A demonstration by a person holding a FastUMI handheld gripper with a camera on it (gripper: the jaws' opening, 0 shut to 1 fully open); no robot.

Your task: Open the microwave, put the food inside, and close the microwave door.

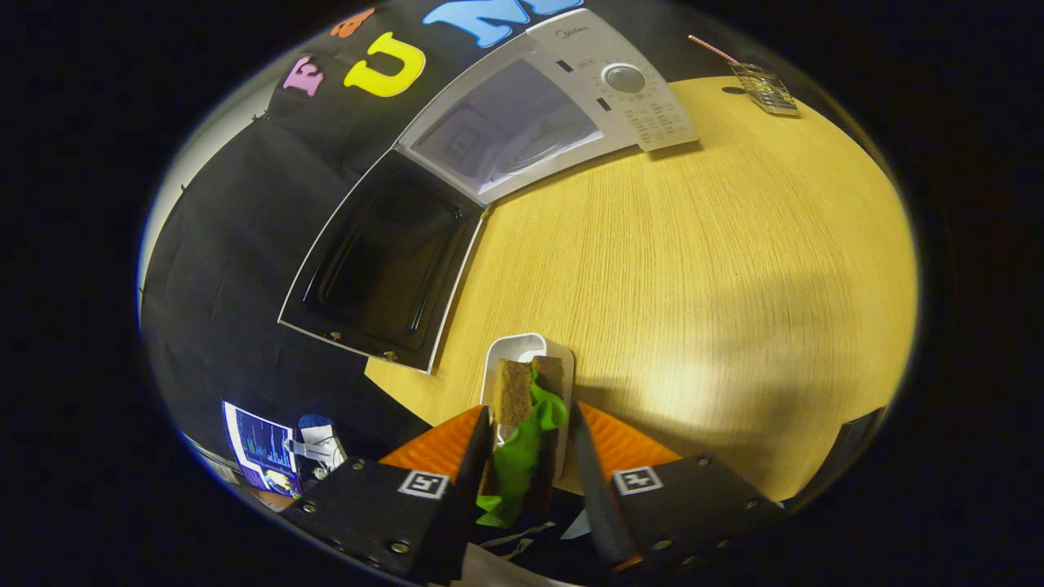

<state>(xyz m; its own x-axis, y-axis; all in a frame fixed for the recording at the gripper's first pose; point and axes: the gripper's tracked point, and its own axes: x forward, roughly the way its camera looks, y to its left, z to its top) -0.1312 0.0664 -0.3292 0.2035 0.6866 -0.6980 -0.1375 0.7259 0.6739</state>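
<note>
Your gripper (530, 440) fingers clamp the sandwich (522, 432) in its tray (522, 346); microwave (522, 122) door (383, 261) stands open at 11 o'clock for loading.

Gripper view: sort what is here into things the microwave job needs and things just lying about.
For the job:
- microwave, its door swung open
- sandwich in a white tray, held between the tongs

Lying about:
- metal rack on the far side of the wooden table
- pink straw beside it
</note>
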